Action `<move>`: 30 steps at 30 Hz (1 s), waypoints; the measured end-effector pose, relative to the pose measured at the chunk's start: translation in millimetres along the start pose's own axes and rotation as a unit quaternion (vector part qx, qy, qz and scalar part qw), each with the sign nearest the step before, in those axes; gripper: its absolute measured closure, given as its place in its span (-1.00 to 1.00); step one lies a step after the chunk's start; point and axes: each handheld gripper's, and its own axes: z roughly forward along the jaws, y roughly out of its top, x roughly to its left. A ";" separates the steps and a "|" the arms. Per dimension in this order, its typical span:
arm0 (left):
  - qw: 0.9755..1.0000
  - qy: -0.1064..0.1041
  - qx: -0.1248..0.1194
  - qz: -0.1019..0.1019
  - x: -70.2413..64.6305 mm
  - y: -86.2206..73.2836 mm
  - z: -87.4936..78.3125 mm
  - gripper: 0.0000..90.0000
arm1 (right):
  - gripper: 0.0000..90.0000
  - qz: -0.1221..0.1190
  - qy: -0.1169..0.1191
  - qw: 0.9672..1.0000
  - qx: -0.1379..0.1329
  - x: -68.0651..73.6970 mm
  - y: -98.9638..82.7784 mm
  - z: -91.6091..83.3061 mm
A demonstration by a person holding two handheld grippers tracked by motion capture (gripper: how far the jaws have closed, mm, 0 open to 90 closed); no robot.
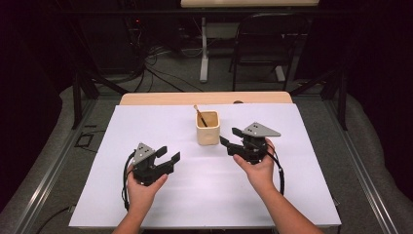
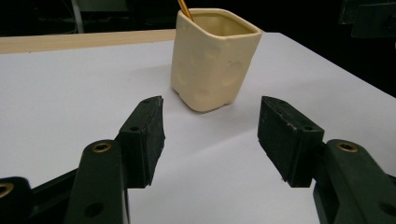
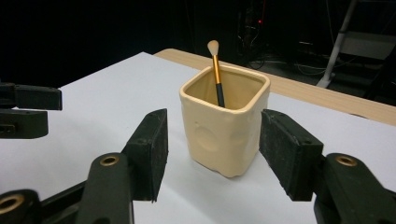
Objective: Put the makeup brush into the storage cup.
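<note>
A cream square ceramic cup (image 1: 208,128) stands upright near the middle of the white table sheet (image 1: 146,122). A small brush (image 3: 215,70) with a gold and black handle leans inside the cup (image 3: 225,126), its pale tip up. My right gripper (image 1: 231,137) is open just right of the cup, its jaws either side of it without touching. My left gripper (image 1: 168,153) is open, down and left of the cup (image 2: 212,58), nothing between its jaws. My left gripper (image 3: 28,109) also appears at the left edge of the right gripper view.
The wooden table edge (image 1: 204,98) runs behind the sheet. Beyond it stand a black chair (image 1: 265,46), a white table leg (image 1: 203,53) and cables on the floor. Dark metal rails (image 1: 53,161) flank the table.
</note>
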 end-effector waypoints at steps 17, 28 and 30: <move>1.000 0.002 -0.001 -0.002 0.5 -0.2 -0.5 -0.09 | -0.06 0.000 0.000 1.000 -0.012 2.5 -14.6 -14.8; 1.000 0.001 0.001 0.001 -2.2 -1.2 0.7 -0.09 | -0.06 0.006 0.013 1.000 -0.020 6.7 -21.8 -15.5; 1.000 0.000 0.002 0.002 -2.9 -1.3 1.0 -0.09 | -0.06 0.007 0.014 1.000 -0.028 7.0 -22.7 -14.8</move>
